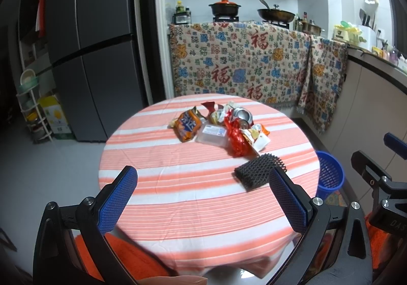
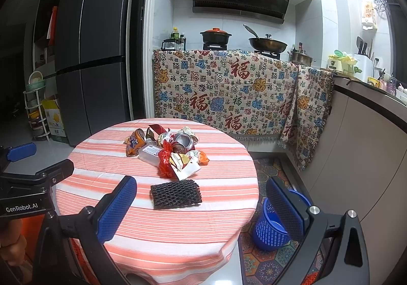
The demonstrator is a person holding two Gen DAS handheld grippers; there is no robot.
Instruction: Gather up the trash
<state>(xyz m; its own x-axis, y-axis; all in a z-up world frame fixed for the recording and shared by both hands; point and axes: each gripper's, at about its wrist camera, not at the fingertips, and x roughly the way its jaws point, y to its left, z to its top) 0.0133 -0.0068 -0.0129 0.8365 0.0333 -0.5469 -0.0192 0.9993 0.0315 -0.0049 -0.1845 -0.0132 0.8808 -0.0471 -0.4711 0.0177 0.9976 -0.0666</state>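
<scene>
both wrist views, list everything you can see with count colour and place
table: 1, round, orange-and-white striped cloth, centre
trash pile: 1 heap, mixed wrappers, cans and a clear box, far half of the table
foam net: 1, black, on the table nearer than the pile
bin: 1, blue, on the floor right of the table
fridge: 1, grey, back left
patterned cloth: over the counter front
pot: 1, black, orange lid, stove
wok: 1, dark, stove
left gripper: open, empty
right gripper: open, empty
</scene>
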